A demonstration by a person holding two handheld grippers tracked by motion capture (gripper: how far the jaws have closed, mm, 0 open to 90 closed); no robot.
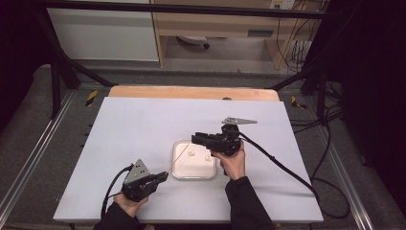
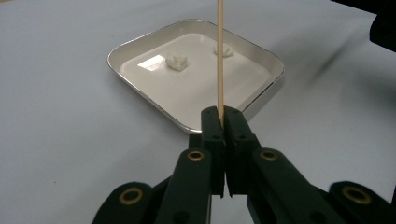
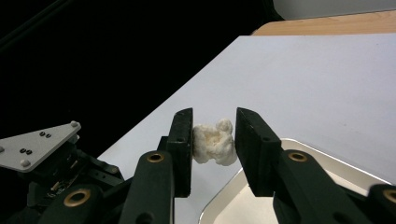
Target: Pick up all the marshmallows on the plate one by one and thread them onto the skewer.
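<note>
A shallow metal tray point(image 1: 194, 177) lies in the middle of the white table. In the left gripper view, two small white puffy pieces point(image 2: 177, 61) point(image 2: 223, 50) rest in the tray point(image 2: 150, 99). My left gripper point(image 2: 223, 112) is shut on a thin wooden skewer point(image 2: 219, 56) that points over the tray; in the high view this gripper point(image 1: 165, 176) sits just left of the tray's near corner. My right gripper point(image 3: 214, 135) is shut on another white puffy piece point(image 3: 213, 143), held above the tray point(image 3: 233, 205). From above, the right gripper point(image 1: 195, 139) hovers over the tray's far edge.
The white sheet point(image 1: 143, 124) covers a wooden tabletop whose bare far edge point(image 1: 191, 92) shows. Black cables trail from both grippers, the right one point(image 1: 287, 170) running across the sheet to the floor. A dark metal frame and shelves stand beyond the table.
</note>
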